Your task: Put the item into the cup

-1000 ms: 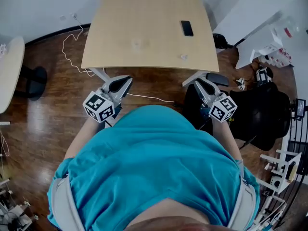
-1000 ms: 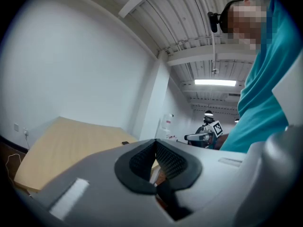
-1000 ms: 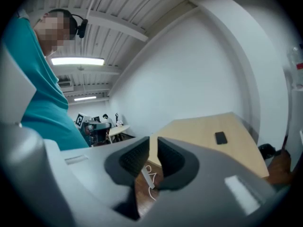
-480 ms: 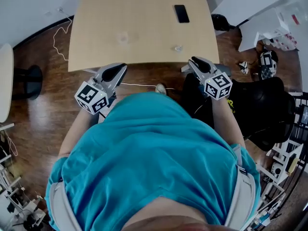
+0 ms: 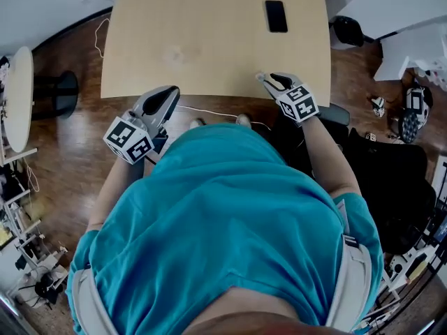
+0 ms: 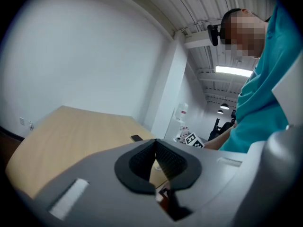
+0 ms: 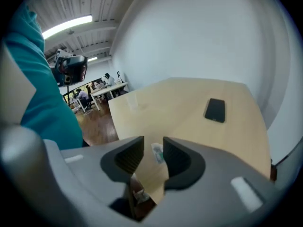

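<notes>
The item (image 7: 156,152) is a small clear packet with a green mark, lying on the tan table (image 5: 209,19) near its front edge. My right gripper (image 7: 153,151) points at it. Its jaws are opening, and the packet shows in the gap ahead of them with no pad pressing on it. In the head view the right gripper (image 5: 272,81) reaches over the table edge, with the packet (image 5: 260,77) at its tip. A clear cup (image 5: 174,53) stands further left on the table, also seen as the cup (image 7: 132,100). My left gripper (image 5: 167,93) hangs below the table edge, shut and empty, its fingertips (image 6: 152,145) meeting.
A black phone (image 5: 276,16) lies at the table's far right, seen too as the phone (image 7: 215,110). A white cable (image 5: 209,114) trails over the wood floor under the table. A black chair (image 5: 391,180) stands to my right and a round white table (image 5: 17,96) to my left.
My right gripper has moved forward over the table's front edge up to the packet and its jaws have spread. The left gripper has stayed below the edge.
</notes>
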Demonstrator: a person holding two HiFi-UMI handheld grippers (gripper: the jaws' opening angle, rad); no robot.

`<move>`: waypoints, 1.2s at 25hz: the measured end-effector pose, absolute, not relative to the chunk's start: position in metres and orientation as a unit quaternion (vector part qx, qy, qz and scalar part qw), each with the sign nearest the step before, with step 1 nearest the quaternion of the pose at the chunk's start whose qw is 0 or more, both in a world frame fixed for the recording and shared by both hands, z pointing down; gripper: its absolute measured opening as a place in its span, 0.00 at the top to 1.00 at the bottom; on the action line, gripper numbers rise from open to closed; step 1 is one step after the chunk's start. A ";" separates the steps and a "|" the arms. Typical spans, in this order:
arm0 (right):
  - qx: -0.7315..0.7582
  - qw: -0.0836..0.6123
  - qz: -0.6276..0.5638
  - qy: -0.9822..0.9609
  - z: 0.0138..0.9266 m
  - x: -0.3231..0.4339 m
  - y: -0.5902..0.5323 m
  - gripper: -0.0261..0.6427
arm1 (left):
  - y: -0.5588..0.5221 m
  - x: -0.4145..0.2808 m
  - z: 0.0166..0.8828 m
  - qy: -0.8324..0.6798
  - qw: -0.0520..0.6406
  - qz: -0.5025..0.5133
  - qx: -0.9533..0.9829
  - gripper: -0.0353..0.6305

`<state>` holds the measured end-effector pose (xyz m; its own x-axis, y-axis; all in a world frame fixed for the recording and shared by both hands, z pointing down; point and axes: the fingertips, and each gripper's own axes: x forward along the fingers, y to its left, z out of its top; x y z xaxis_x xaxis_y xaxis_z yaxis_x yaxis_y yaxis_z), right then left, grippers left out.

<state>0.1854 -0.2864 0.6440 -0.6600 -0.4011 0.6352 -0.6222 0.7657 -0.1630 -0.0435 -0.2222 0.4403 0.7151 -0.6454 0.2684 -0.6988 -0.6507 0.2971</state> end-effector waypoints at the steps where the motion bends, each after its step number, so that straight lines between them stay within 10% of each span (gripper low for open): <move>1: 0.288 0.307 0.190 -0.887 0.653 0.183 -0.289 0.78 | -0.225 -0.045 0.443 -0.369 0.195 0.072 0.906 0.94; 30: 0.337 0.368 0.236 -0.834 0.701 0.173 -0.307 0.92 | -0.261 -0.067 0.493 -0.312 0.229 0.099 0.917 0.94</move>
